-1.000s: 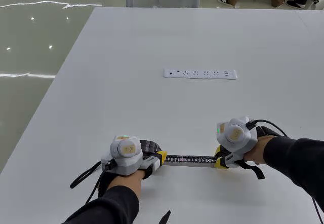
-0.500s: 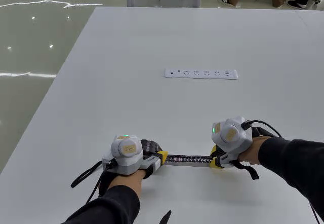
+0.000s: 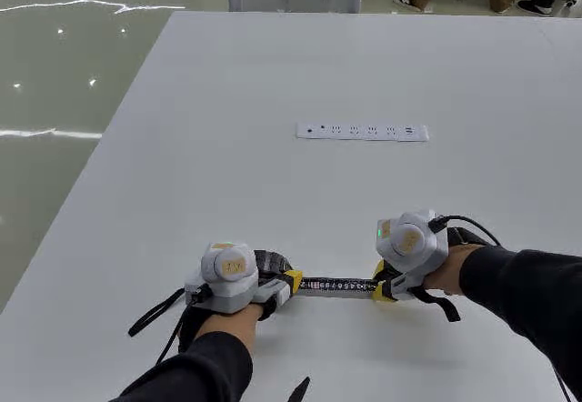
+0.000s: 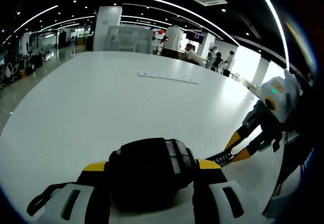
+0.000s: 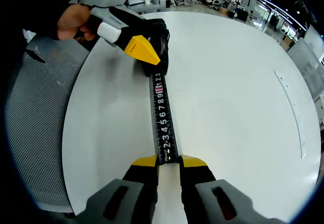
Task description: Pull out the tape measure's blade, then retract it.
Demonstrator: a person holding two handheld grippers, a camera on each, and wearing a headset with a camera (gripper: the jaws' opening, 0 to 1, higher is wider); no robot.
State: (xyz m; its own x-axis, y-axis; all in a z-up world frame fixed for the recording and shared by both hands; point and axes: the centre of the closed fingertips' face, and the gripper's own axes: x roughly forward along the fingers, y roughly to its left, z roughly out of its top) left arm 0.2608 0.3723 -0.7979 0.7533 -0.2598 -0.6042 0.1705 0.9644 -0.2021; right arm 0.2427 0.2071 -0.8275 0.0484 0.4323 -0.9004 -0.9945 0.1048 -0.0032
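**Step in hand and next move**

The case (image 4: 152,178) is clamped between the jaws of the left gripper (image 3: 278,279), close to the near edge of the tabletop (image 3: 364,65). The blade (image 5: 163,117) is drawn out a short way toward the right edge. Its tip is pinched between the closed jaws of the right gripper (image 5: 168,160). A power strip (image 3: 362,132) lies well apart, toward the middle.

The blade is judged to be only partly out. Whether it is being pulled or returned cannot be determined from this moment.

- For the pull, the right gripper is to be carried straight away from the case, along the line of the blade, while the case is held still.
- For the return, the tip is to be guided back to the case and not released, so that snap-back is avoided.
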